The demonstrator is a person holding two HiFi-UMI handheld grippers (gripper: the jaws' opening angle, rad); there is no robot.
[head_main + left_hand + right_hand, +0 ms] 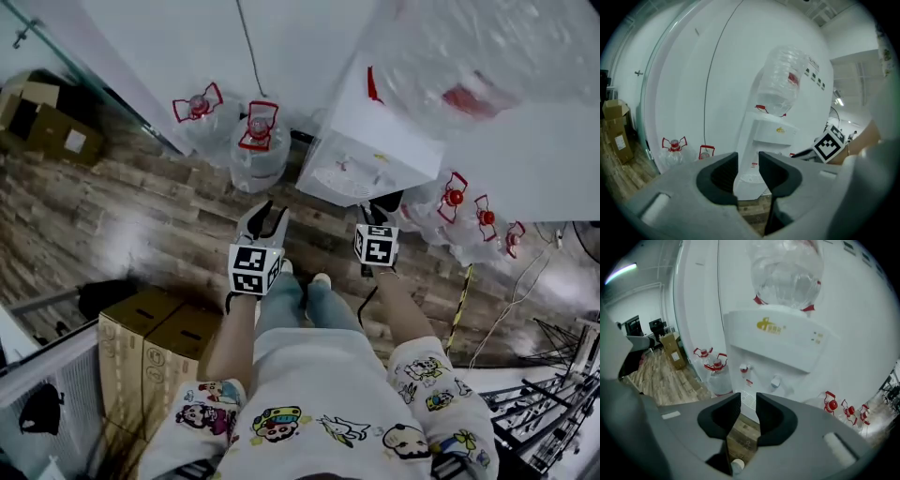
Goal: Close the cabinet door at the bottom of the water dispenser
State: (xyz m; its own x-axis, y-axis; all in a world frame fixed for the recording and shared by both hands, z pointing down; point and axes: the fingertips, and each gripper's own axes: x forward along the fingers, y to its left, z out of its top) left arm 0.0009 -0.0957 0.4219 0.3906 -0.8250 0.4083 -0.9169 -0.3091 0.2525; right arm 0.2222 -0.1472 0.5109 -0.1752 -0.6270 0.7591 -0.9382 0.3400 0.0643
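Holding the left gripper [265,214] at a narrow gap and clamping nothing. Holding the right gripper [378,204] just as narrow and just as empty. Hovering both in front of the water dispenser [370,141], up near its taps.

Not seeing the cabinet door in any view. Judging it to sit low on the dispenser's front, tucked under the overhang in the head view and blocked by the jaws in both gripper views. Not being able to tell whether ajar or shut.

Risking a blind reach downward:
- pushing too high on the body and rocking the dispenser with the big bottle [469,66] on top;
- clipping the taps on the way down;
- trapping a gripper tip between door edge and frame by pushing near the hinge or the closing gap;
- swinging wide and toppling the left jugs [259,141] or the right jugs [452,199], both just beside the base.

Having open wooden floor [141,216] straight ahead, between the shoes and the dispenser's foot. Being hemmed in by jugs on both sides and by the white wall close behind. Keeping clear of the cardboard boxes [150,347] by the left leg and the striped rod [461,305] lying to the right.
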